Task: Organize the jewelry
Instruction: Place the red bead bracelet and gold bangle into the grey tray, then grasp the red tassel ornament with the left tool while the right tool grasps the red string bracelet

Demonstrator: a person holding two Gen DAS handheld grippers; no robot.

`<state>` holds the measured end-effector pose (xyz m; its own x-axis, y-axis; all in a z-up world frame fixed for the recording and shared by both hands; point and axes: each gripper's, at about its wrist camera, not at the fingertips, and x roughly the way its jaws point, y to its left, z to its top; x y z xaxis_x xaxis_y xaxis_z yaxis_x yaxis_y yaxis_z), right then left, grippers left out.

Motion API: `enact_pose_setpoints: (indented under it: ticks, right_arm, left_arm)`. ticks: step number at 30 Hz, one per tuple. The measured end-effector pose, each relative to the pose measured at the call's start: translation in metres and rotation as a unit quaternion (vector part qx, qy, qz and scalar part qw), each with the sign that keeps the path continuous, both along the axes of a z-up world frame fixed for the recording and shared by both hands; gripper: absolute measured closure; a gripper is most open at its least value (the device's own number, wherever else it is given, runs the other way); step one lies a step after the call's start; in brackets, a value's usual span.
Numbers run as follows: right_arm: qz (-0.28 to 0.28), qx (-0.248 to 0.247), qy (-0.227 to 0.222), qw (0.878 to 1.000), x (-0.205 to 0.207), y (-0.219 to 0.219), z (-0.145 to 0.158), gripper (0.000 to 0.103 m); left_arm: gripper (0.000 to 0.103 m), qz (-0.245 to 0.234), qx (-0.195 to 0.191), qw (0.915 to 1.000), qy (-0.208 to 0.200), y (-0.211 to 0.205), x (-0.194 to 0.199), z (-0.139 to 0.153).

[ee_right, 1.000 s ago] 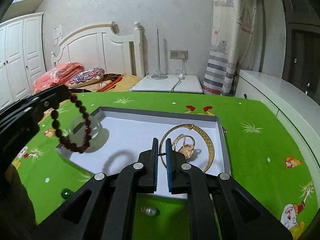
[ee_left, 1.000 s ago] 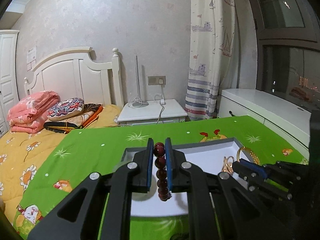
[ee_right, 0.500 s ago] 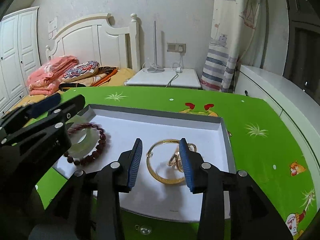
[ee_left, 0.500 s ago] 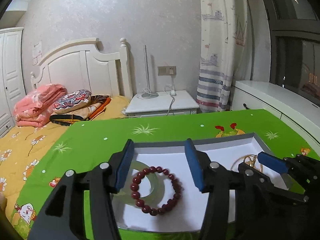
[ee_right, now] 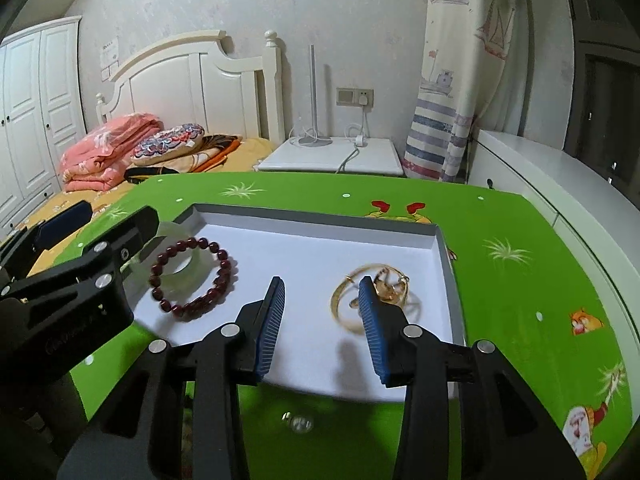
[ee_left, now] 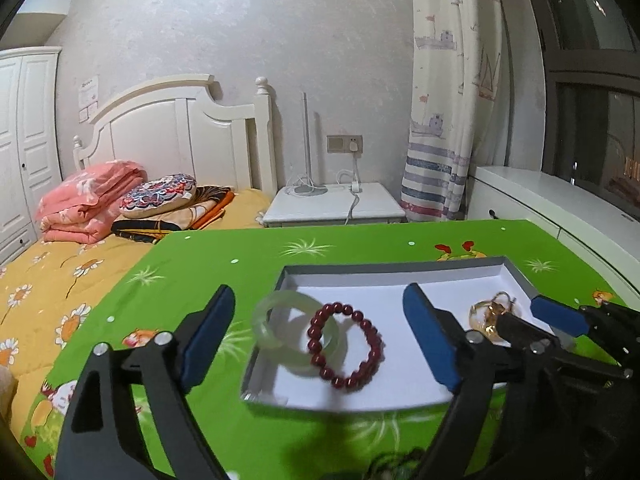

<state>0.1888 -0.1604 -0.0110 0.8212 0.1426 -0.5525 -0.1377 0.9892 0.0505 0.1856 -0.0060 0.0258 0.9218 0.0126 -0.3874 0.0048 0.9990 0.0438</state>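
Red bead bracelet [ee_left: 345, 351] lying in white tray [ee_left: 400, 276], overlapping pale green bangle [ee_left: 276, 332], gold bangle and rings [ee_right: 374, 292] at tray's right, left gripper [ee_left: 320, 340] spread wide, empty, right gripper [ee_right: 322, 316] likewise, green tablecloth [ee_left: 224, 272] beneath.

Glossy dark-red beads [ee_left: 346, 350] overlap a smooth, translucent green bangle [ee_left: 294, 330]; shiny gold metal rings [ee_right: 374, 294] lie on the matt white tray [ee_right: 320, 216]; printed green cloth [ee_right: 520, 264] underneath.

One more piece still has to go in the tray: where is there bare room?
Bare white floor runs down the tray's middle, between the red bead bracelet on the jade bangle and the gold pieces. Left and right ends are crowded.
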Motion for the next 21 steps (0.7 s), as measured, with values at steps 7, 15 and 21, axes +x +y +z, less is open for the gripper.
enact_pose_setpoints:
  ticks: [7,15,21]
  right_arm:
    - [0.011,0.003,-0.024,1.000,-0.053,-0.006,0.000,0.056]
    - [0.015,0.003,-0.039,0.999,-0.104,-0.020,-0.003,0.052]
    - [0.010,0.002,-0.030,0.999,-0.127,-0.034,-0.014,0.052]
  left_arm:
    - [0.011,0.002,-0.003,0.9999,-0.015,0.012,-0.058,-0.005]
    - [0.009,-0.015,-0.003,0.9998,-0.013,0.015,-0.108,-0.015]
    - [0.009,-0.032,0.008,0.9994,-0.004,0.004,-0.131,-0.019]
